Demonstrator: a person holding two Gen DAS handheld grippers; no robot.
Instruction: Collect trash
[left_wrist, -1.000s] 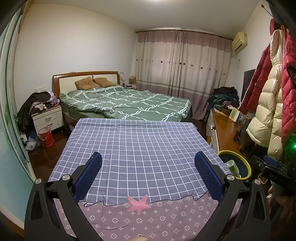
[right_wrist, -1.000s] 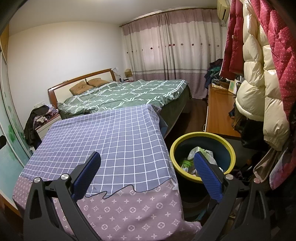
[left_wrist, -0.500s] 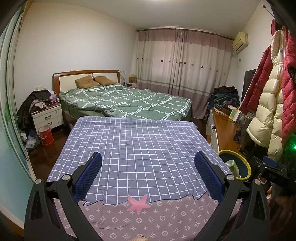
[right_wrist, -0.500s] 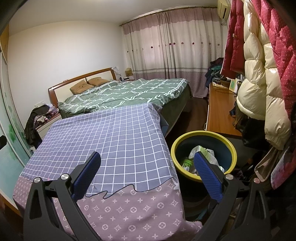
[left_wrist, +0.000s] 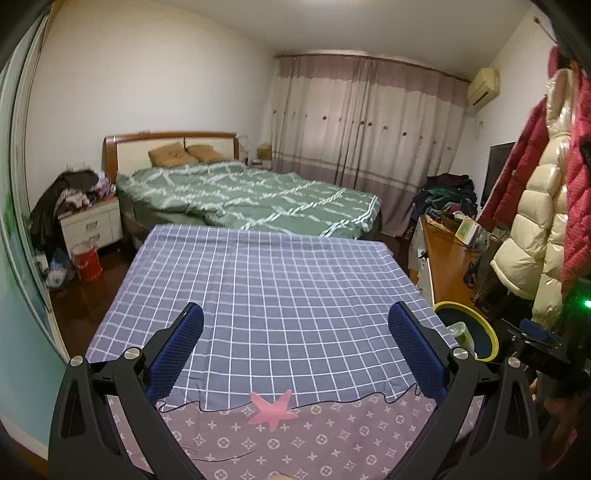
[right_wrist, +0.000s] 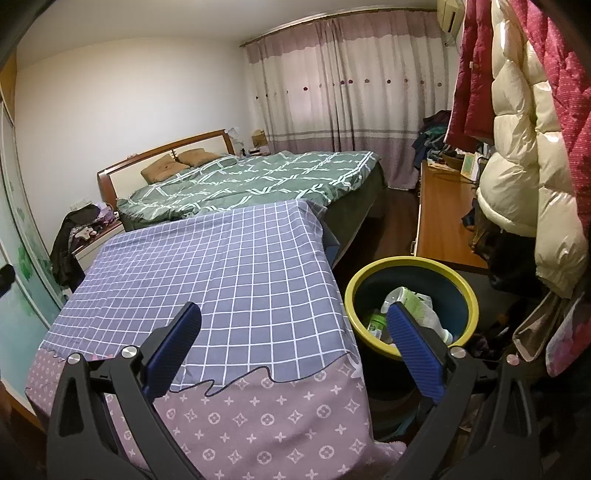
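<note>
My left gripper (left_wrist: 295, 317) is open and empty, held above the near end of a table under a blue checked cloth (left_wrist: 273, 291). My right gripper (right_wrist: 293, 314) is open and empty above the table's right edge (right_wrist: 258, 266). A dark bin with a yellow rim (right_wrist: 469, 291) stands on the floor right of the table; it holds plastic bottles and wrappers (right_wrist: 410, 306). The bin also shows in the left wrist view (left_wrist: 484, 328). I see no loose trash on the cloth.
A green bed (left_wrist: 258, 195) lies beyond the table. A wooden desk (right_wrist: 443, 221) and hanging coats (right_wrist: 524, 147) crowd the right side. A nightstand (left_wrist: 92, 225) and red bucket (left_wrist: 86, 256) stand at left. A pink star (left_wrist: 273, 406) marks the cloth's near edge.
Both views have shifted slightly; the scene sits a little lower in the left wrist frame. Both grippers stay open and empty.
</note>
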